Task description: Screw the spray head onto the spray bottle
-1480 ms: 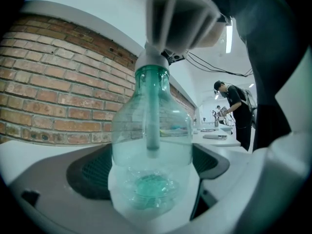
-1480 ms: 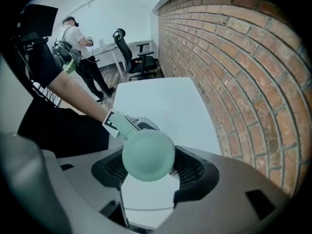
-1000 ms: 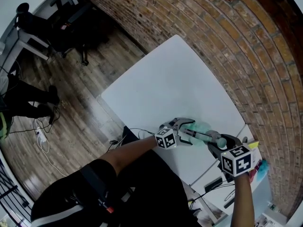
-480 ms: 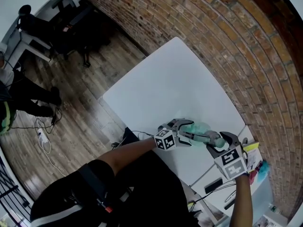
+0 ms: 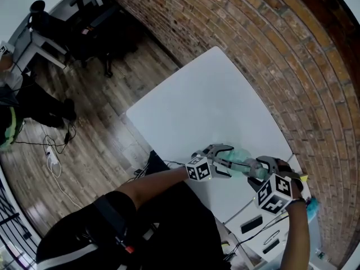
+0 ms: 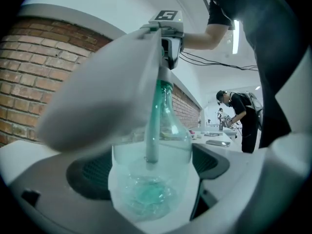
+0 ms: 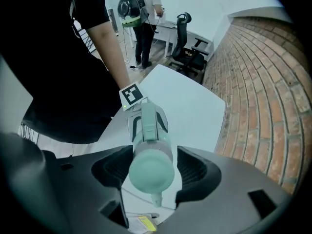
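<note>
Over the near edge of the counter [image 5: 208,100], your left tool [image 5: 224,159] clamps the spray bottle [image 6: 151,179] by its clear body, likely light, thin and crushable, while your right tool [image 5: 262,164] clamps the stiffer spray head [image 7: 150,165]: squeeze gently.

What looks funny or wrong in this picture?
I see nothing spilled or broken. The only unusual thing is that the spray bottle lies sideways, held up between both tongs. The left tongs grip its bottom end, and the right tongs grip the spray head, which looks lined up straight with the bottle.
</note>
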The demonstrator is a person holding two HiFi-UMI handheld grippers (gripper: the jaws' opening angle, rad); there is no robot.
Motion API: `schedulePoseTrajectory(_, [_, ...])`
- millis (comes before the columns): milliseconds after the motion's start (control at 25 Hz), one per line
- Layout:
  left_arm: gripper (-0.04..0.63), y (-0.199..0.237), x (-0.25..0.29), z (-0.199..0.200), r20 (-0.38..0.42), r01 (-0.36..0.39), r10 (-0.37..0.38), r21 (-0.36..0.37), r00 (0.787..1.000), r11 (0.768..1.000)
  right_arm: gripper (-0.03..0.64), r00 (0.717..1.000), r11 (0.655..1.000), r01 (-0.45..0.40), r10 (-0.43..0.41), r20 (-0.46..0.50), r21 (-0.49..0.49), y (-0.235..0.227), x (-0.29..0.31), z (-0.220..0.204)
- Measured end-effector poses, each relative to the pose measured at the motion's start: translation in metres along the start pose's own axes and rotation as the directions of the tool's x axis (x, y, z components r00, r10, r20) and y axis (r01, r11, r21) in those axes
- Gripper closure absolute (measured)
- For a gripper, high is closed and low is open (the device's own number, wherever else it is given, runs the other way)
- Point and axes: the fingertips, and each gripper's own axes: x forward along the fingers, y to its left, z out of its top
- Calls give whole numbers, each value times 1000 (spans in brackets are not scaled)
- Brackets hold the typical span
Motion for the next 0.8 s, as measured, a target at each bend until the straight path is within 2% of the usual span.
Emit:
schedulePoseTrajectory(120, [100, -1, 2, 1, 2, 0, 0, 1, 1000, 1000, 350, 999, 999, -22, 21, -27, -41, 2, 5, -1])
schedulePoseTrajectory(240, [100, 0, 3, 1, 2, -1, 1, 2, 1000, 1000, 351, 999, 999, -32, 32, -24, -8, 1, 5, -1])
schedulePoseTrajectory(400, [100, 0, 2, 0, -1, -3, 3, 1, 1000, 1000, 351, 998, 979, -58, 51, 39, 194, -4, 6, -1])
schedulePoseTrajectory(600, [100, 1, -1, 4, -2, -15, 15, 5, 1000, 1000, 350, 993, 902, -67, 19, 115, 426, -9, 5, 0])
schedulePoseTrajectory(680, [100, 2, -5, 9, 12, -31, 31, 1, 999, 1000, 350, 992, 878, -72, 13, 126, 473, -10, 5, -1])
schedulePoseTrajectory(800, [100, 1, -7, 15, 24, -37, 37, -8, 999, 999, 350, 992, 867, -74, 13, 126, 492, -10, 5, -2])
